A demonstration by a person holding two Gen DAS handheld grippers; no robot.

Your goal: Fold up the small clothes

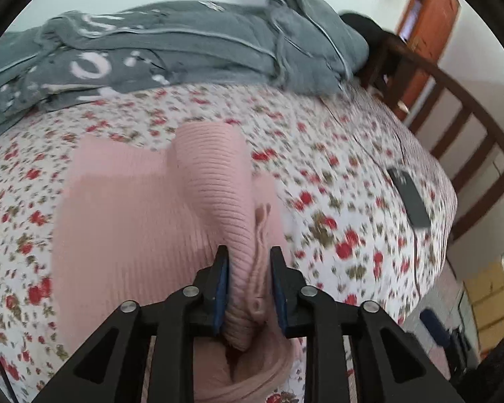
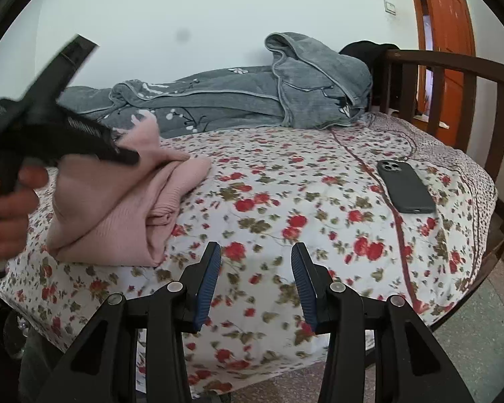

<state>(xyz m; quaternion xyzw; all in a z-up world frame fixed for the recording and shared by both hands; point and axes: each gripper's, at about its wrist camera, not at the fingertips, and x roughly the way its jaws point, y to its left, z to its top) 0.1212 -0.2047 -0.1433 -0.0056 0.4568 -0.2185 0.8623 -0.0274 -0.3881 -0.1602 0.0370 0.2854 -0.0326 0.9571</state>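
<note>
A pink ribbed knit garment (image 1: 134,221) lies partly folded on the flowered bedspread (image 1: 319,174). My left gripper (image 1: 248,258) is shut on a bunched fold of it, and that fold rises from the flat part to the blue pads. In the right wrist view the same pink garment (image 2: 117,208) sits at the left of the bed, its upper edge lifted under the left gripper (image 2: 124,156), which a hand (image 2: 6,208) holds. My right gripper (image 2: 256,252) stands open over the bedspread (image 2: 285,201) to the right of the garment, with nothing between its fingers.
A grey flowered blanket (image 2: 252,100) is heaped along the wall side of the bed. A dark phone (image 2: 406,186) lies on the bedspread at the right, beside a thin cable. A dark wooden slatted footboard (image 2: 453,100) rims the right end. An orange door stands behind it.
</note>
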